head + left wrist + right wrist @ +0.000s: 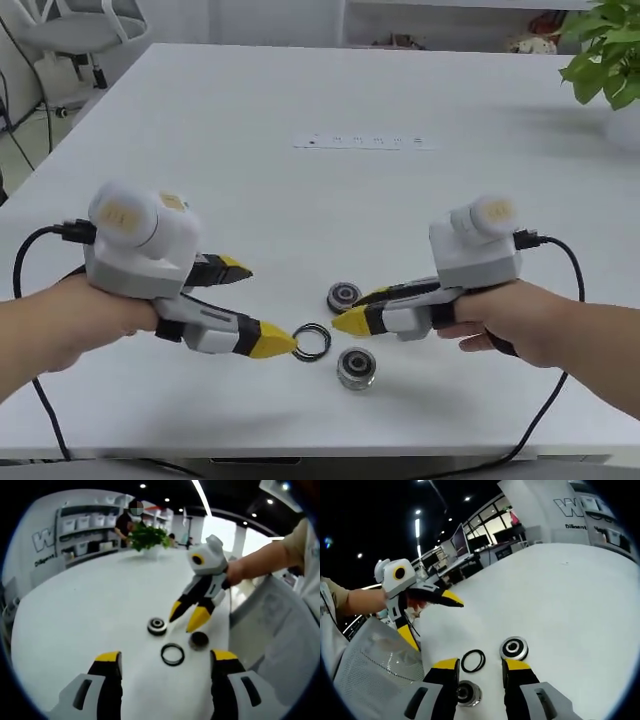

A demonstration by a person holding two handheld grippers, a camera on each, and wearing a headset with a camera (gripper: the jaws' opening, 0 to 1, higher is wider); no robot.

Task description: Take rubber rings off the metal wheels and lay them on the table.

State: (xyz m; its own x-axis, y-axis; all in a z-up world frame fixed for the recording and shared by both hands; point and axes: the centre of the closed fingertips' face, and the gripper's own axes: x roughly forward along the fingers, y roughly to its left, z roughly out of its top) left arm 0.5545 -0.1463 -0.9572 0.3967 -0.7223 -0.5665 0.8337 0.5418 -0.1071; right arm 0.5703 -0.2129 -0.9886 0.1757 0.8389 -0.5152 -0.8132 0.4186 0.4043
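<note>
White bench (300, 200) is bearing a loose rubber ring (311, 342), with a metal wheel (344, 296) and another wheel (356, 367) lying just beside it. The left tool (268, 306) and right tool (352, 310) are flanking the ring, jaws apart, gripping nothing.

Smooth matt white tabletop (250, 110); thin matt black rubber ring (312, 342); glossy bare silver metal wheel (356, 367); dark rubber-rimmed metal wheel (344, 296).

Items by count, on one white table (250, 130). Metal wheels: two, the far wheel (344, 296) and the near wheel (356, 367). Loose rubber ring (312, 342): one. Handheld two-jaw grippers: two, the left gripper (267, 306) and the right gripper (350, 310). Leafy plant (605, 60): one. Office chair (80, 30): one.
</note>
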